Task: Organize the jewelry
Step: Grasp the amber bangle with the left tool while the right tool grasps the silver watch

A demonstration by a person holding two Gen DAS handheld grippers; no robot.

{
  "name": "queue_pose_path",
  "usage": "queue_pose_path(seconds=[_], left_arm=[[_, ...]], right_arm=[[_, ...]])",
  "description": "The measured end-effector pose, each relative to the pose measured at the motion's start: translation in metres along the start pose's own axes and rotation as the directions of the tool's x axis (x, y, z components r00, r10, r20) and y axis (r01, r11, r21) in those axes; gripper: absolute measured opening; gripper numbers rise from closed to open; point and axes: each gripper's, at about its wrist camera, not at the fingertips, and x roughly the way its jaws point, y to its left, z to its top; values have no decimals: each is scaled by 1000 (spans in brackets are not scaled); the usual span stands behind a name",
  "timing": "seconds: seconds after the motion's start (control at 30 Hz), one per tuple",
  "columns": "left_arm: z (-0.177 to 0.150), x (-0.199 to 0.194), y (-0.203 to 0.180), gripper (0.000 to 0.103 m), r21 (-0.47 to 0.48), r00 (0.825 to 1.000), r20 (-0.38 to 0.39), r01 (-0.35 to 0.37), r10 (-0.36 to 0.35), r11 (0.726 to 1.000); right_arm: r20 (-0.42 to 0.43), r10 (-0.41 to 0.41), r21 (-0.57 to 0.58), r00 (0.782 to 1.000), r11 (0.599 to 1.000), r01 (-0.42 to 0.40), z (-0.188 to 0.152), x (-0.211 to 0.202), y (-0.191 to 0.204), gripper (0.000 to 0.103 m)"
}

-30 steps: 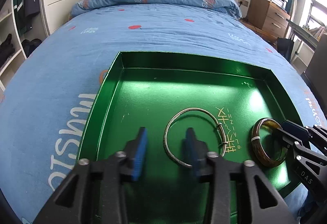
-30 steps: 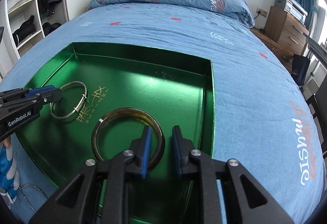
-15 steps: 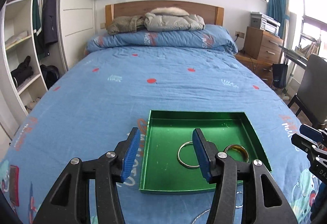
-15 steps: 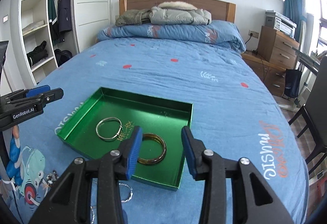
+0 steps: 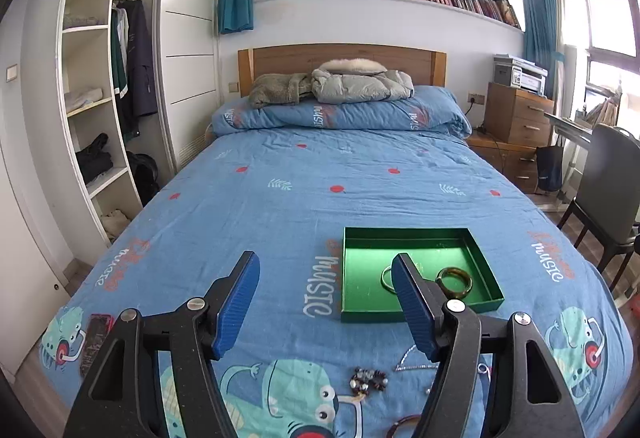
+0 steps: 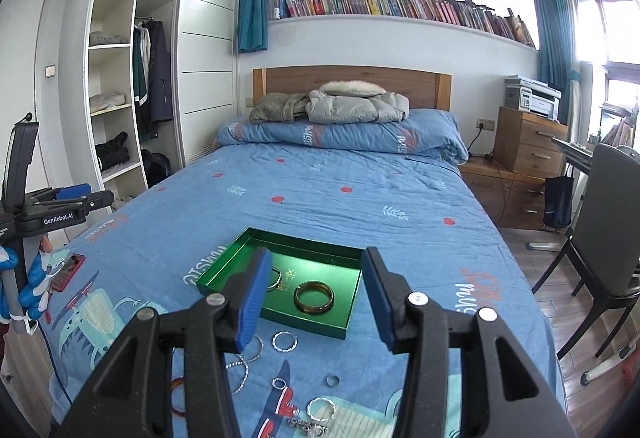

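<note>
On the blue bedspread (image 6: 360,198), toward the foot of the bed, a shallow green tray (image 6: 280,318) is seen lying flat. Two pieces are held in it: a silver bangle (image 6: 276,278) at about 9 o'clock of the tray floor and a brown amber-coloured bangle (image 6: 314,297) at about 4 o'clock, near each other but apart.

Both tools are held above the bed and well back from the tray. The left tool (image 5: 324,306) is seen with its blue pads spread and its jaws opening, nothing between them. The right tool (image 6: 316,302) is likewise opening and empty; the tray merely shows through its gap.

The step in hand is judged to be the pause between pieces: two bangles are stowed and a fresh pick is due. More jewelry is left loose on the bedspread at 6 o'clock of the tray: a thin silver ring-shaped hoop (image 6: 285,341), a small ring (image 6: 332,381), another silver hoop (image 6: 321,409), a beaded chain (image 6: 240,366) and a dark beaded cluster (image 5: 368,378).

The next move is judged to call for one tool to be lowered over a loose piece, its rim to be pinched, and the piece to be carried to a bare part of the tray. Thin hoops lying flat on soft cloth are likely to be hard to catch.

A red phone (image 6: 68,272) is seen at 9 o'clock on the bed.
</note>
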Motion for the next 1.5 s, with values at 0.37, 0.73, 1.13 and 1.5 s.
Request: queue_pose_path(seconds=[0.37,0.73,1.13,1.5], left_arm=[[-64,-42,14,68,-1,999,-37,-19,19,1000],[-125,-19,-8,71,-21,988,-146,46,-49,999],[-193,42,-43,71,10,946,-305,121,-112,993],[-218,81,-59,71,25,912,-394,137,-116,990]], right_arm=[[10,-49,101,999,994,48,-59,-69,-22,45],[-58,-40,176,998,983,50,-111,-57,-32,52],[-271,36,245,962,969,33,-198,28,-24,53],[-394,64,233,917,972,32,-241,90,-17,53]])
